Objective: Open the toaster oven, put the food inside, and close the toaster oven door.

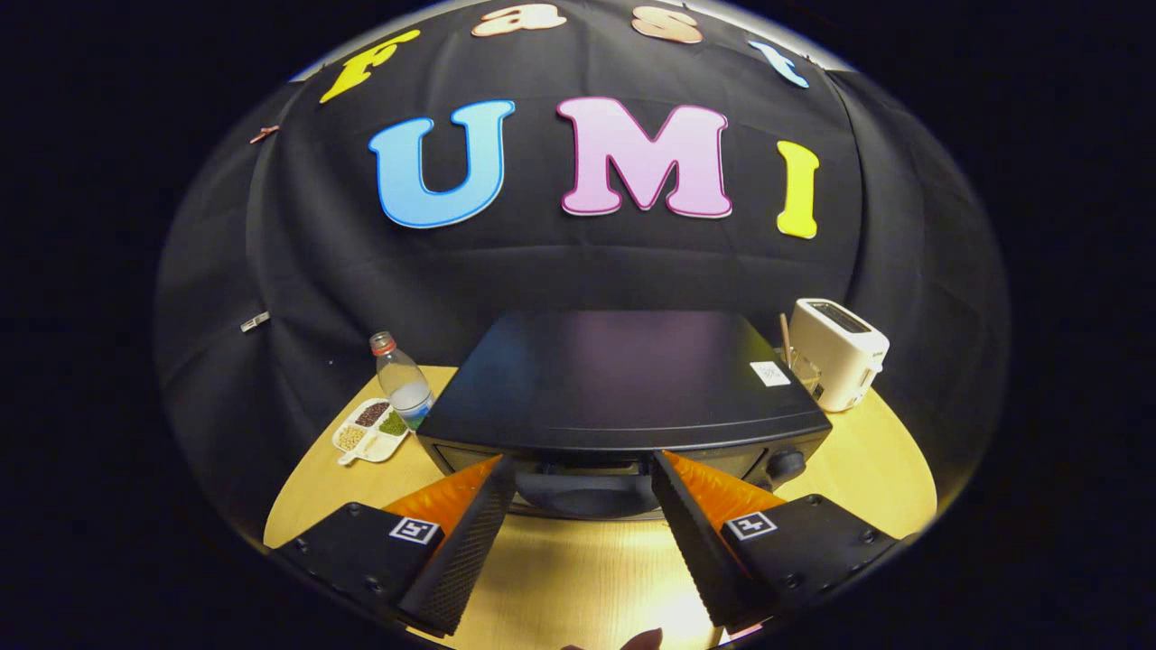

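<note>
Toaster oven (623, 397) sits on the wooden table (578, 560), door handle (585, 492) just ahead between the spread fingers of the gripper (582, 465), contact unclear; beyond: divided snack tray (370, 431), water bottle (400, 379), white toaster (838, 352).

A black cloth wall (578, 262) encloses the booth at the rear and curves around both sides, with horizontal creases across its lower section and small clips on its left portion. A light wood-grain table (578, 578) with a rounded edge stands in front of the wall and carries a bright glare patch on its near surface. On the table, a clear plastic bottle (401, 380) with a red cap stands at the left rear, a white divided dish (369, 431) of assorted grains lies just beside it, and a white pop-up toaster (838, 353) stands at the right rear next to a small glass (800, 369) holding a stick.
</note>
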Tool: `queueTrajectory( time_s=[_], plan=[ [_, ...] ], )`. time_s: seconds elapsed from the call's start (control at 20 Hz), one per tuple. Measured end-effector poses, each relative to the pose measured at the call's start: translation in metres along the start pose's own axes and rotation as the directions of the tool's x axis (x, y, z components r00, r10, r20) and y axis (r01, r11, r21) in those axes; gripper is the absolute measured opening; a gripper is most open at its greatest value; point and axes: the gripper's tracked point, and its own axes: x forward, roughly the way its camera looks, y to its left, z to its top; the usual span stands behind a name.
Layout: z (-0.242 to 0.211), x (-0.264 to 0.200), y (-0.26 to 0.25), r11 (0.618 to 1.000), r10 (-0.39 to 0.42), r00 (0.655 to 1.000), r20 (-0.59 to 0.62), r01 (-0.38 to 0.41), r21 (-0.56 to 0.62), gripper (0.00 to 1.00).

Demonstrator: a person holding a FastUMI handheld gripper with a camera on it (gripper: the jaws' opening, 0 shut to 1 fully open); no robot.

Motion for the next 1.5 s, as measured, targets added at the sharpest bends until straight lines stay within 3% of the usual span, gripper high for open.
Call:
queueTrajectory(
  time_s=[0.4,0.6,0.85,1.15,1.5],
  plan=[
    [-0.004,0.022,-0.004,0.999,-0.036,0.999,-0.006,0.037,0.014,0.99],
    [-0.017,0.001,-0.004,1.000,-0.031,1.000,0.002,0.031,0.006,0.99],
    [-0.069,-0.037,-0.004,1.000,-0.026,0.999,-0.036,0.026,-0.006,0.99],
    [-0.166,-0.060,-0.021,0.999,-0.034,0.975,-0.218,0.041,0.026,0.99],
    [-0.191,-0.074,-0.033,0.999,0.015,0.956,-0.292,-0.003,0.042,0.98]
  ],
)
